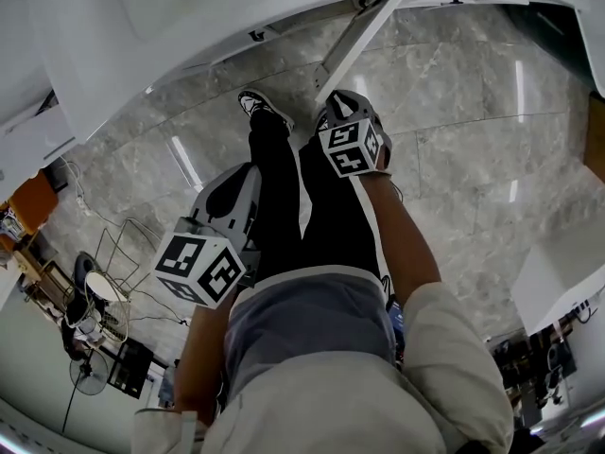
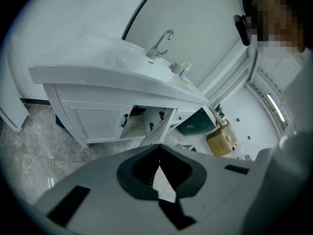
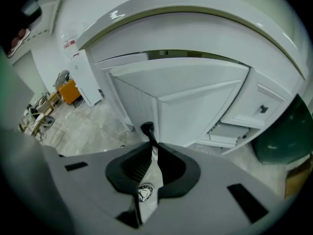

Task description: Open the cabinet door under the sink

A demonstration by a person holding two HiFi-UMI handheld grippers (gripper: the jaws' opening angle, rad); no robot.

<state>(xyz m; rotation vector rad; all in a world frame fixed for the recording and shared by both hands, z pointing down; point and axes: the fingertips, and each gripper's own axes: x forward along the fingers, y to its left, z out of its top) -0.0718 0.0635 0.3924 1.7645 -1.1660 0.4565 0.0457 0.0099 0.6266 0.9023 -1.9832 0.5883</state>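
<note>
Now — rt gripper [image 3: 152, 147] on handle [image 3: 146, 129], free edge of cabinet door [image 3: 200, 112].

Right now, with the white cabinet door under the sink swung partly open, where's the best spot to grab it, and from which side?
Take the slim black handle near the free edge of the cabinet door, coming from the front face. It stands proud of the flat panel, so tongs can close across it; the right tongs are shut on it that way.
</note>
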